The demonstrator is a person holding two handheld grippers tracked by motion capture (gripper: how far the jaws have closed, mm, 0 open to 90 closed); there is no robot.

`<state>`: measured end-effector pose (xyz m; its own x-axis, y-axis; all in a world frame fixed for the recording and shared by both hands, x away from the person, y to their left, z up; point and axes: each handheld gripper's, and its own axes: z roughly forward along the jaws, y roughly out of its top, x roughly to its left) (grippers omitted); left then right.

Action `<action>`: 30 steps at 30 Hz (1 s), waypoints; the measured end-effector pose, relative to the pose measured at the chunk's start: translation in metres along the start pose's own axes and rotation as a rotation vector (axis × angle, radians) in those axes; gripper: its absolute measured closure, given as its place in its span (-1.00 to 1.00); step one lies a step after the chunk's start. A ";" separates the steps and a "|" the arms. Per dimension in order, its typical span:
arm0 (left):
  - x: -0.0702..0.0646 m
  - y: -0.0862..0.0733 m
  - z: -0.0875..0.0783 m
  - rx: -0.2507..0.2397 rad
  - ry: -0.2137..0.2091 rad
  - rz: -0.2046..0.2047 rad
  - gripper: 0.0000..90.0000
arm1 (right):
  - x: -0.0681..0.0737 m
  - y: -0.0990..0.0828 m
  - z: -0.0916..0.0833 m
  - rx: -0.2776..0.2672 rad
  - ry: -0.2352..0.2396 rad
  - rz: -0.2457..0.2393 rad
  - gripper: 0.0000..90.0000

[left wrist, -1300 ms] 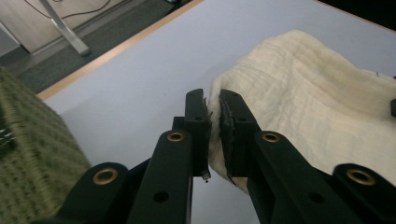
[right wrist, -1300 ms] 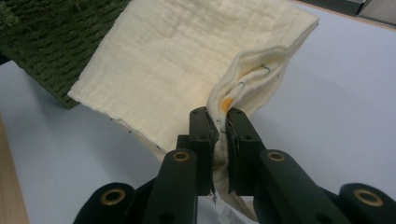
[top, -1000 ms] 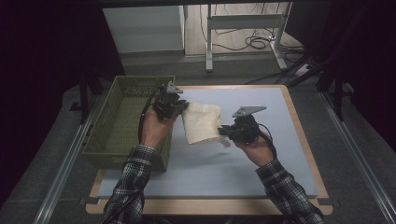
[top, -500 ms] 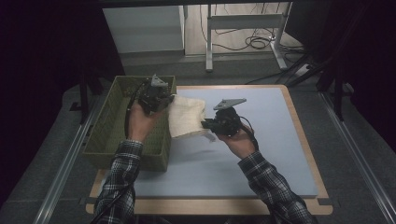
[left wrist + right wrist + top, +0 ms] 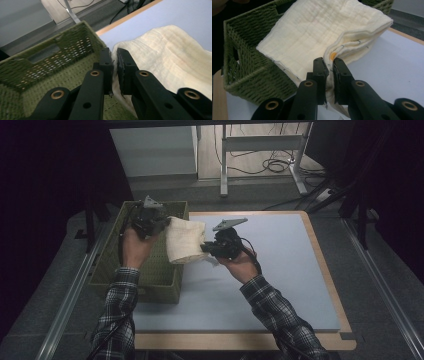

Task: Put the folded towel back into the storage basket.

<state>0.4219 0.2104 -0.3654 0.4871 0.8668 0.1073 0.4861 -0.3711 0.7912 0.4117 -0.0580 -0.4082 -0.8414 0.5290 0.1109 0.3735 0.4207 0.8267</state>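
1. The folded cream-coloured muslin cloth [image 5: 186, 240] hangs in the air over the right rim of the green woven rectangular basket [image 5: 150, 280], partly above its inside and partly above the blue-topped table [image 5: 280, 270].
2. The left claw [image 5: 161, 222] is clamped on the cloth's edge over the basket; in the left gripper view its pads [image 5: 123, 67] pinch the fabric with only a thin gap.
3. The right claw [image 5: 206, 247] grips the cloth's opposite folded edge, just right of the basket, pads [image 5: 340, 72] pressed on the layers.
4. Compared with a second ago, both hands and the cloth have shifted leftward: then the cloth was right of the basket, over the table; now it overlaps the basket's rim.
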 end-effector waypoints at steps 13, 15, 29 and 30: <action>0.032 -0.019 -0.024 0.003 0.064 -0.039 0.85 | 0.029 0.024 0.031 0.008 0.043 -0.039 0.81; 0.037 -0.023 -0.027 0.006 0.073 -0.047 0.85 | 0.035 0.027 0.038 0.013 0.053 -0.045 0.81; 0.063 -0.056 -0.034 0.046 0.115 -0.077 0.85 | 0.069 0.039 0.087 0.070 0.111 -0.086 0.81; 0.064 -0.058 -0.034 0.048 0.115 -0.079 0.85 | 0.072 0.040 0.090 0.078 0.112 -0.089 0.81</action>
<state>0.4003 0.2992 -0.3838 0.3608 0.9253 0.1169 0.5551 -0.3138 0.7703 0.4017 0.0632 -0.4172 -0.9090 0.4036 0.1037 0.3214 0.5204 0.7912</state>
